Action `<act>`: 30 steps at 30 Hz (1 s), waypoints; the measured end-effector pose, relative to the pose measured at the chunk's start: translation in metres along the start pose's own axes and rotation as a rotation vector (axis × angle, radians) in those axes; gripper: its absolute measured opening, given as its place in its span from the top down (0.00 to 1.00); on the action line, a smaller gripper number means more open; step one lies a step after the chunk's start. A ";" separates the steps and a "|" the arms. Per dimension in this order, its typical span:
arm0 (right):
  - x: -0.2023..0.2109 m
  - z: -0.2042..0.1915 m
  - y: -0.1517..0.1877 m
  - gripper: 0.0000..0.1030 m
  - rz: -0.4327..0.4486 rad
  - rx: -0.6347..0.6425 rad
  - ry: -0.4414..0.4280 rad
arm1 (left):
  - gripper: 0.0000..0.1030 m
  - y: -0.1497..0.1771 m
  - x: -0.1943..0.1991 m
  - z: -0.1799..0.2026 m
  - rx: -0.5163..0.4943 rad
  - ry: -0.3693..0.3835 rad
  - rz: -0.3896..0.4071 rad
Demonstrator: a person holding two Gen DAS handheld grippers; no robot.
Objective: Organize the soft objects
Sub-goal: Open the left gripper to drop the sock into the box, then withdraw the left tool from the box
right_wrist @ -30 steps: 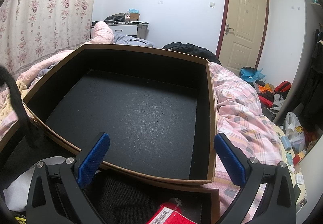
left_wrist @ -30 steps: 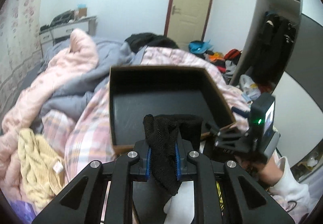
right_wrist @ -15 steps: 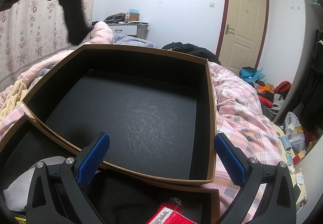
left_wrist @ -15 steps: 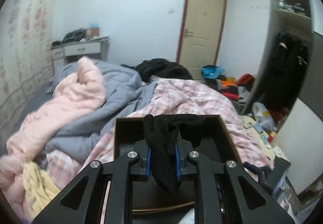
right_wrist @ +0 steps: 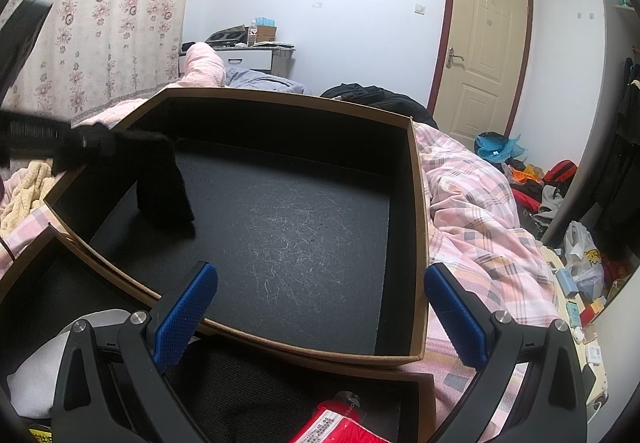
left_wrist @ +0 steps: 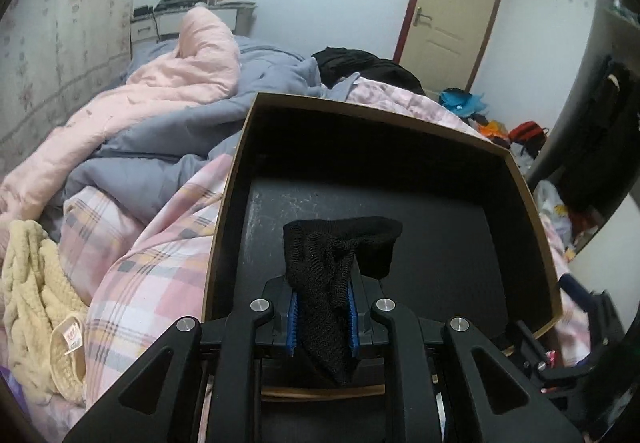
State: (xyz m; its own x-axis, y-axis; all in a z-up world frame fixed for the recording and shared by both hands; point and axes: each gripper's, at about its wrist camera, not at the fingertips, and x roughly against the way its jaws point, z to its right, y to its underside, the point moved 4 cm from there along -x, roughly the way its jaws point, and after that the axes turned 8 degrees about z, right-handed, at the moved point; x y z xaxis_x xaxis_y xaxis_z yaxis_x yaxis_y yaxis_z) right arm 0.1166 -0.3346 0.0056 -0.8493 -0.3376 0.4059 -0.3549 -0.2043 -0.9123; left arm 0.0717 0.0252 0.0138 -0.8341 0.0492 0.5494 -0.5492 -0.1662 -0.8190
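My left gripper (left_wrist: 322, 317) is shut on a black knit sock (left_wrist: 334, 263), holding it over the near left part of a brown cardboard box with a black inside (left_wrist: 516, 171). In the right wrist view the sock (right_wrist: 160, 179) hangs from the left gripper down into the box (right_wrist: 416, 203) near its left wall. My right gripper (right_wrist: 320, 307) is open and empty, low at the box's near edge.
A second box (right_wrist: 424, 379) lies nearest me with a white cloth (right_wrist: 36, 375) and a red packet (right_wrist: 332, 423) in it. A yellow knit garment (left_wrist: 36, 303) lies left on the pink plaid bedding (left_wrist: 152, 267). Pink and grey quilts (left_wrist: 160, 91) are piled beyond.
My left gripper has come down from high above with the black sock, and the sock now hangs inside the box. The right gripper has not moved.
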 end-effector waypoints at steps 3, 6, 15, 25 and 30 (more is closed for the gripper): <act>0.000 0.000 0.000 0.01 0.000 0.000 0.000 | 0.87 0.002 0.009 0.003 -0.018 -0.008 0.038; 0.000 0.000 0.000 0.01 0.000 0.000 0.000 | 0.79 0.006 0.012 0.004 -0.020 -0.002 0.039; 0.000 0.000 0.000 0.01 0.000 0.000 0.000 | 0.13 -0.011 0.044 0.005 0.014 0.035 0.177; 0.000 0.000 0.000 0.01 0.000 0.000 0.000 | 0.13 0.002 0.054 -0.023 0.092 0.037 0.185; 0.000 0.000 0.000 0.01 0.000 0.000 0.000 | 0.13 0.013 0.055 -0.038 0.136 0.046 0.169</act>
State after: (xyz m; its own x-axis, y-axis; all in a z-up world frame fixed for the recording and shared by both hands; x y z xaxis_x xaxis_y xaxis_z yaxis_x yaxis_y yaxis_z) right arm 0.1165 -0.3344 0.0055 -0.8492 -0.3380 0.4058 -0.3548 -0.2040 -0.9124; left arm 0.0168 0.0628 0.0271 -0.9168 0.0541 0.3956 -0.3923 -0.3068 -0.8672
